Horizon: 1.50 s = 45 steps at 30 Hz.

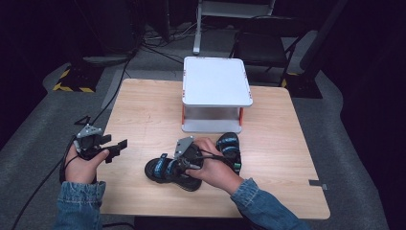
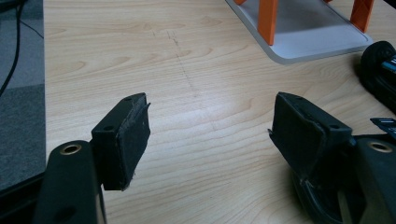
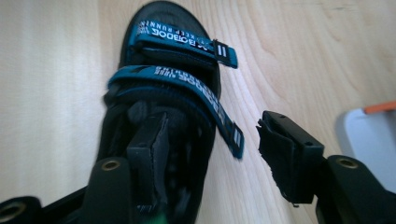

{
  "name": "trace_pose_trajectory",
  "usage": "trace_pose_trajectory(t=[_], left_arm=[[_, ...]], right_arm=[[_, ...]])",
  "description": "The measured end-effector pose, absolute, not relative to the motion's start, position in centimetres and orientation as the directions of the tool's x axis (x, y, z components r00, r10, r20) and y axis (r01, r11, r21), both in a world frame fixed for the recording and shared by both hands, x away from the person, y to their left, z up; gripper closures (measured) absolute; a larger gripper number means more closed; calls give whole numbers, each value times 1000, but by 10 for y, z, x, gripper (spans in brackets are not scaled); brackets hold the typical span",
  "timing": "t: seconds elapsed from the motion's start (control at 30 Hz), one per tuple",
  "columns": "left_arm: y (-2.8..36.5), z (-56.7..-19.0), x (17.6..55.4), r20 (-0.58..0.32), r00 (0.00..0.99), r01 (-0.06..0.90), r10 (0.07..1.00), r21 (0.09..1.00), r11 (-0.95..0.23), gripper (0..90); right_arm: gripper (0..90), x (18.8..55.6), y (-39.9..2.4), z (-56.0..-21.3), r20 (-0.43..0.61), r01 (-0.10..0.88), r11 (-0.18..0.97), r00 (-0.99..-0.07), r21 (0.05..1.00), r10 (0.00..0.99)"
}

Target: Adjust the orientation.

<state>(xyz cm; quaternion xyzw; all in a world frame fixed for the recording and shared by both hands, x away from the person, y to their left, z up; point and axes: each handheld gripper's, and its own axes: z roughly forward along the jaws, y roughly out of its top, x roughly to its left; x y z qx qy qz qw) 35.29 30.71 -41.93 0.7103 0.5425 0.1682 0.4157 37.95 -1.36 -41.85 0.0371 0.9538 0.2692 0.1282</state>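
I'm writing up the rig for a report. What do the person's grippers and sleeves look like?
Both grippers, left and right, are black, each with two blocky jaws faced with dark pads, brass-coloured rivets, a grey three-cornered top plate and a trailing black cable. The sleeves are blue denim.

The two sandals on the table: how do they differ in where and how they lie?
The left sandal lies sideways across the table, with the right tongs open over it; the right sandal points away toward the white stand, by the person's wrist. The left tongs hang open away from both. Both sandals are black with blue straps.
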Motion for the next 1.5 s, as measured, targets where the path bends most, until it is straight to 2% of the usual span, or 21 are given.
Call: trace_pose_trajectory(t=[0.03, 0.07, 0.13, 0.17, 0.23, 0.4, 0.57, 0.7, 0.9, 1.0, 1.07, 1.1, 1.13, 1.23, 1.5], left_arm=[[309, -420, 352, -212, 352, 634, 912, 770, -66, 284], [309, -420, 352, -212, 352, 634, 912, 770, -66, 284], [311, -420, 351, -212, 346, 632, 914, 772, -60, 284], [312, -421, 350, -212, 344, 634, 915, 771, -60, 284], [313, -421, 350, -212, 343, 633, 915, 772, -58, 284], [310, -421, 351, -210, 345, 633, 915, 772, -62, 285], [307, -422, 353, -213, 350, 635, 912, 770, -64, 284], [305, -422, 356, -208, 358, 638, 910, 766, -76, 284], [301, -423, 358, -210, 363, 640, 908, 765, -79, 284], [300, -423, 359, -205, 365, 640, 908, 763, -85, 284], [300, -423, 359, -205, 365, 641, 908, 763, -85, 284], [300, -423, 359, -207, 361, 642, 909, 763, -81, 284], [300, -423, 359, -207, 361, 642, 909, 763, -81, 284], [299, -425, 359, -204, 361, 643, 910, 762, -84, 284], [296, -424, 360, -207, 364, 646, 908, 758, -86, 284]], right_arm=[[625, 384, -6, -426, -218, -2, 846, -967, 533, 134], [625, 384, -6, -426, -218, -2, 846, -967, 533, 134], [741, 385, -4, -429, -175, 16, 831, -975, 556, 135], [803, 384, -5, -429, -186, 26, 828, -970, 560, 156], [822, 384, -8, -429, -181, 40, 820, -968, 571, 174], [830, 381, -15, -426, -155, 72, 783, -965, 618, 210], [831, 376, -32, -407, -171, 94, 731, -945, 676, 280], [830, 372, -68, -378, -185, 137, 638, -893, 758, 411], [829, 371, -116, -356, -182, 181, 571, -835, 801, 520], [829, 369, -131, -352, -184, 193, 553, -813, 811, 553], [829, 366, -153, -350, -177, 210, 521, -782, 827, 597], [829, 363, -178, -349, -155, 234, 475, -748, 848, 645], [829, 363, -178, -349, -155, 234, 475, -748, 848, 645], [829, 360, -215, -351, -129, 271, 417, -687, 867, 715], [829, 364, -258, -356, -129, 335, 380, -580, 862, 805]])
